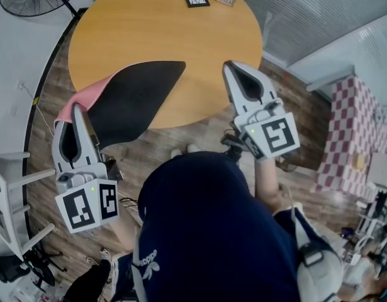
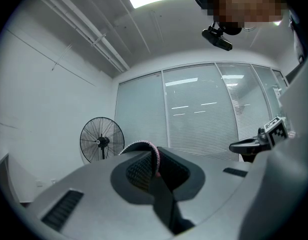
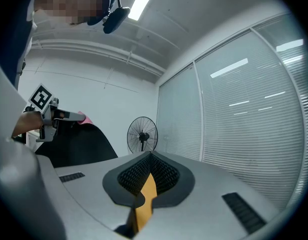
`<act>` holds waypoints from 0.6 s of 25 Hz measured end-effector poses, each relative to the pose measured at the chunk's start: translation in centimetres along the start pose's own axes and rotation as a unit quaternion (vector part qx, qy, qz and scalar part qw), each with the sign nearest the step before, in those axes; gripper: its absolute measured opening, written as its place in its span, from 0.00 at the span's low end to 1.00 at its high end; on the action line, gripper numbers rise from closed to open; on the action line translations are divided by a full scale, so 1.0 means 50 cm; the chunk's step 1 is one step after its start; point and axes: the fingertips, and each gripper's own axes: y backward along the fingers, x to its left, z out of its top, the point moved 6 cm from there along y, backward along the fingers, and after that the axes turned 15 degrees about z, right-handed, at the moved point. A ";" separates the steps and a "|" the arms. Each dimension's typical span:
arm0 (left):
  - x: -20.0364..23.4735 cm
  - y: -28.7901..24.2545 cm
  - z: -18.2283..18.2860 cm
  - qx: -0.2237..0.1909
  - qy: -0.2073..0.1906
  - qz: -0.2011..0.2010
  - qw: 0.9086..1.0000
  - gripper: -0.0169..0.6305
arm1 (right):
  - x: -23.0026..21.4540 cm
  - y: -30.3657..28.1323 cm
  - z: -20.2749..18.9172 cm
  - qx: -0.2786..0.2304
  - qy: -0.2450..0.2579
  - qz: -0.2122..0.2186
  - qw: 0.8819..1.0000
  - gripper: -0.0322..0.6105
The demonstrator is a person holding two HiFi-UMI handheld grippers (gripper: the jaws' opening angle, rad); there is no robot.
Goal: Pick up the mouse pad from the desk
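L claw (image 1: 77,110) tight on mouse pad (image 1: 135,93) edge; R claw (image 1: 233,68) closed, empty, above desk (image 1: 149,24).

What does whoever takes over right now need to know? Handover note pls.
Left gripper: shut on a corner of the mouse pad, pink edge between its jaws.
Right gripper: shut, empty, over the near edge of the table.
Pad: raised at the gripped end, partly past the table edge; can't tell whether its far tip touches the table.
Done: pad grasped.
Left: probably lift it fully clear.
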 end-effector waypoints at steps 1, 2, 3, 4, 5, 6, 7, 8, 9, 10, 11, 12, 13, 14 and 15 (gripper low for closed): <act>0.001 -0.001 0.000 0.000 0.000 -0.001 1.000 0.06 | 0.000 0.000 0.001 0.000 0.000 -0.001 1.000 0.05; 0.001 -0.002 0.001 0.001 0.001 -0.002 1.000 0.06 | 0.000 0.000 0.002 -0.001 0.000 -0.002 1.000 0.05; 0.002 -0.003 0.001 0.001 0.001 -0.003 1.000 0.06 | -0.001 0.000 0.002 -0.001 0.000 -0.003 1.000 0.05; 0.002 -0.004 0.001 0.001 0.001 -0.003 1.000 0.06 | -0.001 0.000 0.002 -0.002 0.000 -0.004 1.000 0.05; 0.002 -0.006 0.002 0.001 0.001 -0.004 1.000 0.06 | -0.002 0.000 0.002 -0.002 0.000 -0.004 1.000 0.05; 0.002 -0.007 0.003 0.001 0.000 -0.005 1.000 0.06 | -0.003 0.001 0.002 -0.002 0.000 -0.005 1.000 0.05; 0.002 -0.009 0.003 0.000 0.000 -0.006 1.000 0.06 | -0.003 0.001 0.002 -0.002 0.001 -0.006 1.000 0.05; 0.001 -0.009 0.004 0.000 -0.001 -0.007 1.000 0.06 | -0.003 0.002 0.002 -0.002 0.002 -0.006 1.000 0.05; 0.001 -0.010 0.004 0.000 -0.001 -0.008 1.000 0.06 | -0.003 0.002 0.002 -0.002 0.002 -0.008 1.000 0.05; 0.001 -0.009 0.004 -0.001 -0.001 -0.009 1.000 0.06 | -0.002 0.003 0.002 -0.001 0.002 -0.009 1.000 0.05; 0.001 -0.009 0.003 -0.001 -0.001 -0.010 1.000 0.06 | -0.002 0.004 0.001 0.000 0.002 -0.010 1.000 0.05; 0.001 -0.010 0.002 -0.001 -0.001 -0.010 1.000 0.06 | -0.002 0.004 -0.001 0.001 0.001 -0.010 1.000 0.05; 0.001 -0.011 0.001 -0.001 -0.002 -0.011 1.000 0.06 | -0.003 0.004 -0.003 0.003 0.001 -0.011 1.000 0.05; 0.000 -0.012 0.000 -0.001 -0.002 -0.011 1.000 0.06 | -0.004 0.004 -0.005 0.004 0.000 -0.011 1.000 0.05; -0.001 -0.013 -0.001 -0.001 -0.002 -0.011 1.000 0.06 | -0.006 0.004 -0.006 0.005 -0.001 -0.011 1.000 0.05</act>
